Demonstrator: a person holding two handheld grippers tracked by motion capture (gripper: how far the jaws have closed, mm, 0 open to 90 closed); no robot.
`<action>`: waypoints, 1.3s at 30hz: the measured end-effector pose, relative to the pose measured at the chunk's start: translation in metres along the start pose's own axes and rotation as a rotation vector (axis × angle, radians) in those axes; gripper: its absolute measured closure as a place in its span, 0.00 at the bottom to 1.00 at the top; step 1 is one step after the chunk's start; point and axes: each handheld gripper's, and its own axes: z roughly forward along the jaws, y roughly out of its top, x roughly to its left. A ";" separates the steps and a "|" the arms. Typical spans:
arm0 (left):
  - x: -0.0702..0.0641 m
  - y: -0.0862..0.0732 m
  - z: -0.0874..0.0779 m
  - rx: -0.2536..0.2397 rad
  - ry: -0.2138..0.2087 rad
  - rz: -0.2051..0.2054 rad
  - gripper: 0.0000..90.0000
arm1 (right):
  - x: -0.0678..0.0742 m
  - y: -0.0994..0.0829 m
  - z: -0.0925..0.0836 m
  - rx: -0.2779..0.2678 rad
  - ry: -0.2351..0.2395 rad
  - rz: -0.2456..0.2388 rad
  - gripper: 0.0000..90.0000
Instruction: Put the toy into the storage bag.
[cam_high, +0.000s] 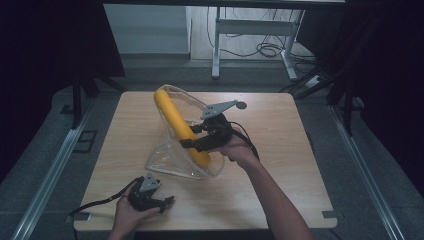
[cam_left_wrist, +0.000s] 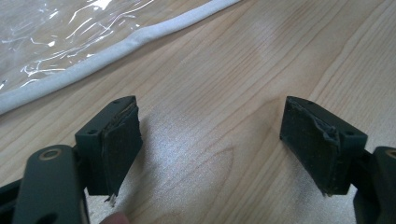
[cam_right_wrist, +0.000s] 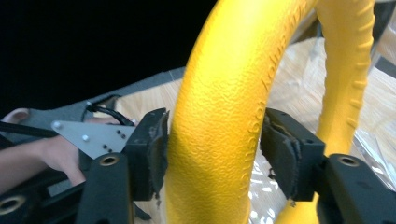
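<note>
yellow ring (cam_high: 181, 127) – on edge inside clear bag (cam_high: 170, 162), tilted away | right gripper (cam_right_wrist: 212, 154) clamps its rim | left gripper (cam_left_wrist: 210, 144) – agape, near bag's white hem (cam_left_wrist: 116, 51)

Raised lettering runs along the yellow ring (cam_right_wrist: 219, 116) in the right gripper view, but it is too blurred to read; no other text is legible.

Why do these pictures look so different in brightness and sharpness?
High view: dim all round, dark at the sides, the clear plastic bag faintly shiny. Left gripper view: bright glare streaks on that plastic, a pale sheen on the light wooden table. Right gripper view: the yellow textured ring is lit and slightly soft against black.
</note>
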 end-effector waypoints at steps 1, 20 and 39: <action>0.000 0.000 0.000 0.000 0.000 0.000 0.22 | 0.000 -0.001 0.000 -0.003 -0.002 -0.001 0.44; 0.000 0.000 0.000 -0.002 0.002 0.000 0.22 | 0.009 -0.013 -0.031 -0.118 -0.056 -0.015 0.36; 0.000 0.000 -0.001 0.000 0.006 -0.001 0.22 | -0.006 -0.060 -0.071 -0.174 -0.160 0.047 0.38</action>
